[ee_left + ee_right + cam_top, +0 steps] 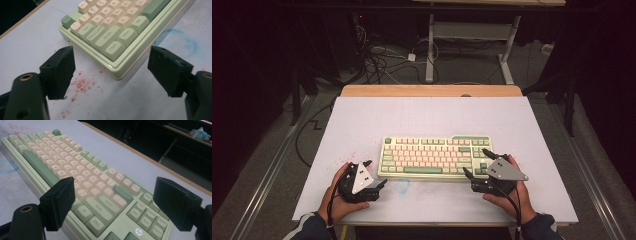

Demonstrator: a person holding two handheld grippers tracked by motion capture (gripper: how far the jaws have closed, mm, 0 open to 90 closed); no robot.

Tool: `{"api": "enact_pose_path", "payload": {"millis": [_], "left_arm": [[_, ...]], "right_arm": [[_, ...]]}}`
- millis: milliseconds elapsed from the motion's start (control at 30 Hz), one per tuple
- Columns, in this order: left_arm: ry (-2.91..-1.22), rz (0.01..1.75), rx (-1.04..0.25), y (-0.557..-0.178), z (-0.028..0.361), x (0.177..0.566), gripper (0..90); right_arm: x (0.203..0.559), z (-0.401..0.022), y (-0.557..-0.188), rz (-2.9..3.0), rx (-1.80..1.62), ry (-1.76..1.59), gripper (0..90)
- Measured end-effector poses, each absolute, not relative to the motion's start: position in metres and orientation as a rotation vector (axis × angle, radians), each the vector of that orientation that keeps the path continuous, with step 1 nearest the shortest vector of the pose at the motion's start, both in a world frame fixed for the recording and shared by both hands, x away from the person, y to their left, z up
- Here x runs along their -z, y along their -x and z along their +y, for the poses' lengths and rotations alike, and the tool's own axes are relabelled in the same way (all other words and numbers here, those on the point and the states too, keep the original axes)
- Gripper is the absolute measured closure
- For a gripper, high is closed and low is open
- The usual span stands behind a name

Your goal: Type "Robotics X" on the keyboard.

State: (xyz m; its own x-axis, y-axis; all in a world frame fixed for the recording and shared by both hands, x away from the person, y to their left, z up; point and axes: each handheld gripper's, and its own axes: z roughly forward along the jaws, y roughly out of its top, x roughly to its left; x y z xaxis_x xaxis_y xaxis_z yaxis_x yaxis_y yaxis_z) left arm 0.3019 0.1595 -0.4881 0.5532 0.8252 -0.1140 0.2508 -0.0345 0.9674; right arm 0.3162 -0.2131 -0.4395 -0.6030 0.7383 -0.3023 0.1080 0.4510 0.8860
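Near the front edge of the tabletop [362,112], the left gripper [373,173] sits in the person's left hand [335,200] with its jaws spread wide and nothing between them, just off the keyboard's front-left corner; red specks [81,83] stain the white surface under them. The right gripper [477,161] in the right hand [514,197] hangs over the keyboard's right end, its jaws also wide apart and gripping nothing, the arrow and navigation keys below them. A faint blue smear [402,186] marks the surface between the two hands. Nothing lies between either gripper and the keyboard [436,156], which rests flat at the middle of the tabletop, somewhat toward the front edge. Its long axis runs parallel to that edge, the space bar side facing the person. It has a pale green case, cream letter keys and darker green modifier keys. Beyond the far edge, a wooden strip [432,90] shows, then a dark floor with cables [382,60].
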Motion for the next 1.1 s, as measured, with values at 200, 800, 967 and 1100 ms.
{"api": "enact_pose_path", "payload": {"millis": [200, 800, 967, 1100], "left_arm": [[-1.564, 0.983, -0.559, -0.306, 0.160, 0.482, 34.3], [-1.645, 0.999, -0.472, -0.343, 0.124, 0.443, 87.0], [-1.681, 0.982, -0.457, -0.356, 0.099, 0.438, 87.1], [-1.709, 0.970, -0.447, -0.367, 0.081, 0.438, 87.0]], "right_arm": [[0.448, -0.221, -0.309, 2.003, -1.137, -0.707, 20.0], [0.464, -0.220, -0.304, 2.034, -1.081, -0.699, 20.5], [0.467, -0.217, -0.304, 2.053, -1.070, -0.695, 20.5], [0.468, -0.215, -0.304, 2.063, -1.065, -0.692, 20.5]]}}
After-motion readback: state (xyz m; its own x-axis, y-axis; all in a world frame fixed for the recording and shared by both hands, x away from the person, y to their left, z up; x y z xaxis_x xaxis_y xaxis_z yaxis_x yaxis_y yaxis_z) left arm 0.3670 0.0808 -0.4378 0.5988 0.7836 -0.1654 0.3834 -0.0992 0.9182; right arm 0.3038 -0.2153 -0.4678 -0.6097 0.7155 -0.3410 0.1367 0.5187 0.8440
